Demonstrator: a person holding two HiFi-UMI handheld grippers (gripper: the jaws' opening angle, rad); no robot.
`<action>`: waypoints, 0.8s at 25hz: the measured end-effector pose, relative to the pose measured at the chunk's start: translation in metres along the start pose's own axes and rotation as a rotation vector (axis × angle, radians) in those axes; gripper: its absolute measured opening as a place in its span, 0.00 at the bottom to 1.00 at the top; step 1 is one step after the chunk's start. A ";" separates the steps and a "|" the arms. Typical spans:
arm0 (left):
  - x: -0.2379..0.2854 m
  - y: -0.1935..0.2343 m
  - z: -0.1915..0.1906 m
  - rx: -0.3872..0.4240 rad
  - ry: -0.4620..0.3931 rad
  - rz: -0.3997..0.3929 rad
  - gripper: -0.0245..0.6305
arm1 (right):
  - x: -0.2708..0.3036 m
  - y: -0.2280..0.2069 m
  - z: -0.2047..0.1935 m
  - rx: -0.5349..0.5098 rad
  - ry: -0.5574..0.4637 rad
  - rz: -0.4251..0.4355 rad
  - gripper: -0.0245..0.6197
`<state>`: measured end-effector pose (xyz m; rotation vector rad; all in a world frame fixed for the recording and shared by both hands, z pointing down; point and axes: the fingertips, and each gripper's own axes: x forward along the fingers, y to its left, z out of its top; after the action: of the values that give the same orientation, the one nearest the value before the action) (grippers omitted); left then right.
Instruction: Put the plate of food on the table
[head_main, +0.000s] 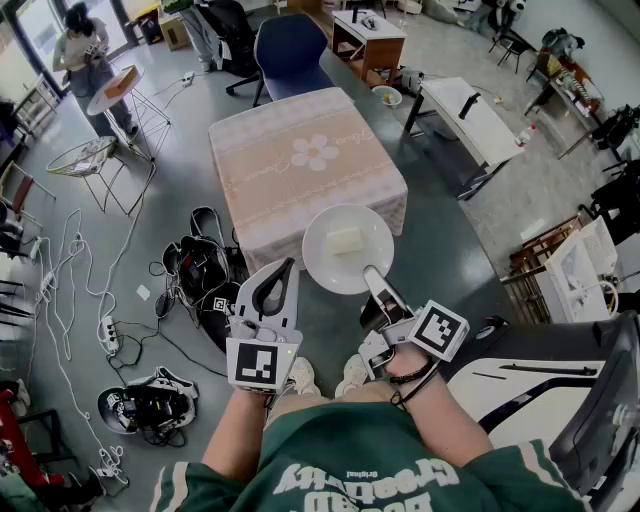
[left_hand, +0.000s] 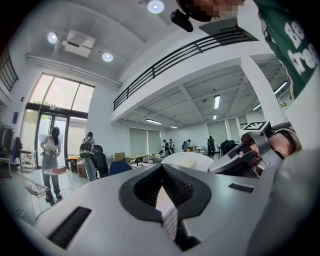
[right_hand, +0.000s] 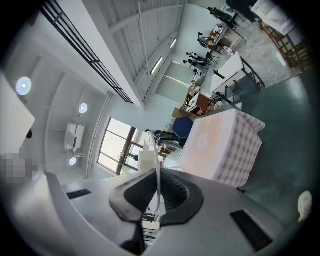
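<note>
- The right gripper (head_main: 368, 272) is pinched shut on the near rim of the round white plate (head_main: 312, 262). It holds that one edge only, so the plate sticks out in front of it with nothing underneath.
- If I let my wrist roll, the far side will dip. The pale rectangular block of food (head_main: 345, 240) would then slide off, and the drop there is to the grey floor.
- The rim is thin and smooth. In the right gripper view it runs edge-on between the jaws, so I judge that a jolt could make it slip or swivel in the pads.
- The plate is in the air at the near edge of the square table with the pink checked cloth (head_main: 290, 190), not yet on it. Coming in too low would knock the rim against the table edge – I'd keep it level and above the cloth.
- The left gripper (head_main: 287, 265) has its jaws pressed together on nothing (it gives the plate no support).
- The plate holds the single pale block, near its middle, and nothing else that I can see.
</note>
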<state>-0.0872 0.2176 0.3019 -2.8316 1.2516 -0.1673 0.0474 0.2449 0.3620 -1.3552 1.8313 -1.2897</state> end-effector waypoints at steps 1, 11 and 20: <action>0.000 0.000 0.000 -0.005 0.001 0.001 0.05 | 0.000 0.000 0.000 0.002 -0.001 0.001 0.08; -0.001 -0.004 0.001 -0.015 -0.001 0.028 0.05 | -0.011 -0.011 0.009 0.020 -0.015 -0.014 0.08; 0.006 -0.020 -0.002 0.002 0.012 0.047 0.05 | -0.016 -0.020 0.015 0.049 0.005 -0.012 0.08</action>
<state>-0.0686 0.2270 0.3056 -2.8012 1.3180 -0.1837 0.0747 0.2526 0.3720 -1.3401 1.7855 -1.3372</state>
